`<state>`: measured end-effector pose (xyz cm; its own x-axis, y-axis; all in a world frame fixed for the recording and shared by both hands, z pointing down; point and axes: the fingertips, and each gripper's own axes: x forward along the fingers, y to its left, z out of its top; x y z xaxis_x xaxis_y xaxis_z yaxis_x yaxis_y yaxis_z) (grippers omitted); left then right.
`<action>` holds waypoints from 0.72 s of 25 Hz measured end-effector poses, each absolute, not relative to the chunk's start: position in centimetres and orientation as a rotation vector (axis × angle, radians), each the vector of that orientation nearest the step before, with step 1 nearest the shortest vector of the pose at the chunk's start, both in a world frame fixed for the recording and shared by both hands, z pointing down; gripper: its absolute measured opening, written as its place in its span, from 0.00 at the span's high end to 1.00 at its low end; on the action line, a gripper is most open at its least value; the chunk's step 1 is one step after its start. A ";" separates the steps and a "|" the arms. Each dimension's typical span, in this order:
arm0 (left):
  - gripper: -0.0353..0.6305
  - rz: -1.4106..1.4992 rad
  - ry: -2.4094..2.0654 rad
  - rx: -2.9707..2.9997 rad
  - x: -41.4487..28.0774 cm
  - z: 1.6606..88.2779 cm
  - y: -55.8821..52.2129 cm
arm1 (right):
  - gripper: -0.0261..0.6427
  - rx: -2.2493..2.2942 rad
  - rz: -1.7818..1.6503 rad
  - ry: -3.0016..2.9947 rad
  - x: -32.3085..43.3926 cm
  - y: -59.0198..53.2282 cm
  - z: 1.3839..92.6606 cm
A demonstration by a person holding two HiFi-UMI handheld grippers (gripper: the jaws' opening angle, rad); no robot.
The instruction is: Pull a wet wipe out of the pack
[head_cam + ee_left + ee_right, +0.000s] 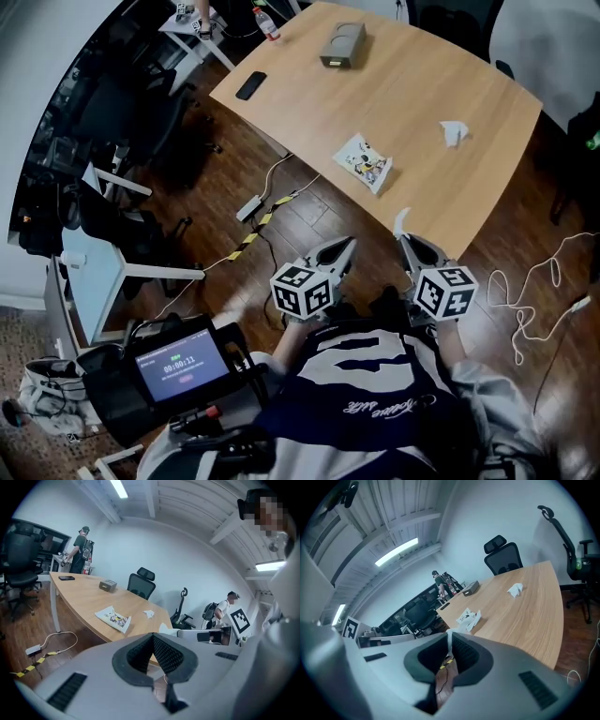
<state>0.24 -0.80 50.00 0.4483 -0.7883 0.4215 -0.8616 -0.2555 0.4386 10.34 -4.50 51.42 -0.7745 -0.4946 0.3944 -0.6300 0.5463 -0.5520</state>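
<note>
Your left gripper [339, 249] is held low against your body, at about 6 o'clock in the head view, short of the table's near edge. Its own view shows the jaws pressed together with nothing between them. Judgement: it is parked because nothing here needs steadying at this point.

The wet wipe pack [364, 162] lies flat on the table [422, 75], close to the near edge, at roughly 12 o'clock from the left gripper. It is well apart from both tools and neither touches it.

Your right gripper [409, 242] sits just beside the left one, at its 3 o'clock, level with it and also off the table. Its jaws are clamped on a thin white wipe [449, 637], whose free end stands up out of the tips. No part of that sheet reaches the pack. Judgement: the pull itself looks complete, and the tight pinch at the very tips is what keeps so thin a sheet from slipping out.

A crumpled wipe [454, 133] rests on the table at about 1 o'clock from the right gripper, well apart from the pack. Judgement: that bare stretch of the top is a likely spot for setting the held sheet down. The risk is that the narrow grip lets go first.
</note>
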 end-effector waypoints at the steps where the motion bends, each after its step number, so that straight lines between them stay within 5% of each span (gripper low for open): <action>1: 0.94 0.158 -1.380 2.086 0.1 50.2 -0.7 | 0.93 0.965 1.051 -2.587 10.5 -4.6 51.7; 18: 0.94 0.075 -1.345 2.081 -7.0 49.5 4.9 | 0.93 1.041 1.079 -2.552 4.8 1.5 50.0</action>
